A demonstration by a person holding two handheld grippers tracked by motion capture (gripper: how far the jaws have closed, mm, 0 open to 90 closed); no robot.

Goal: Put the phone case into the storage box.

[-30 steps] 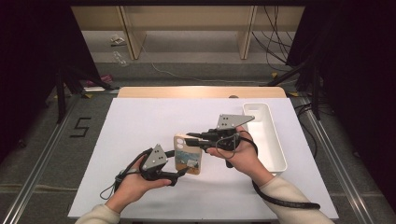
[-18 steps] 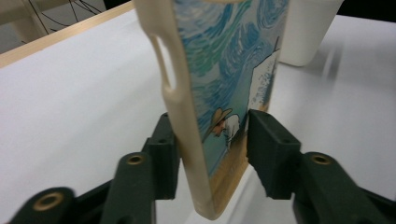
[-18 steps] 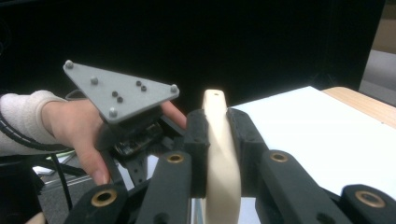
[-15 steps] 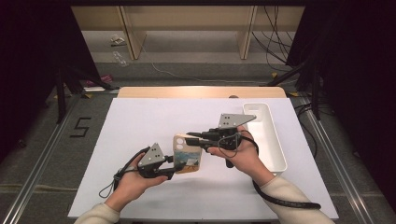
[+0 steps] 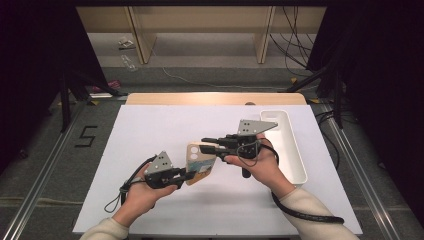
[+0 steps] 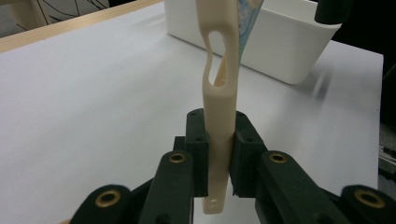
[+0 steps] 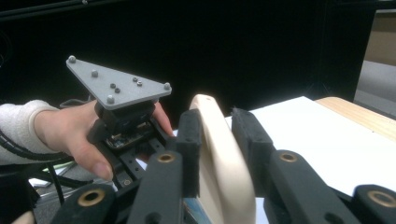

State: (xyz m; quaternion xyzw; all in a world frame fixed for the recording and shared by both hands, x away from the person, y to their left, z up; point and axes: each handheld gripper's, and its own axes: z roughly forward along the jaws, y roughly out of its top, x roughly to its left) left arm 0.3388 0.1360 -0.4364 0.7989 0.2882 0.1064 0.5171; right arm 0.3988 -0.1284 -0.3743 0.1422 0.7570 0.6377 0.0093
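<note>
Phone case [image 5: 201, 162], cream-coloured with a camera cutout and a printed card tucked against it, was held above the white counter [image 5: 165, 125] between the two tools, just left of the white bin [image 5: 289, 145]. The left hand-held gripper [image 5: 190, 175] had just been closing, and in the left gripper view its jaws were clamped flat on the lower edge of the case [image 6: 218, 140], which stood upright between the pads with the bin [image 6: 285, 42] behind it. The right hand-held gripper [image 5: 210, 142] came at the case's upper end from the bin side; its jaws had just been easing apart a little. In the right gripper view the rounded end of the case [image 7: 219, 154] sat between the right pads, close against the left pad, with a slim gap at the other. Beyond the case, away from the bin, that view showed the person's left hand [image 7: 74, 133].
</note>
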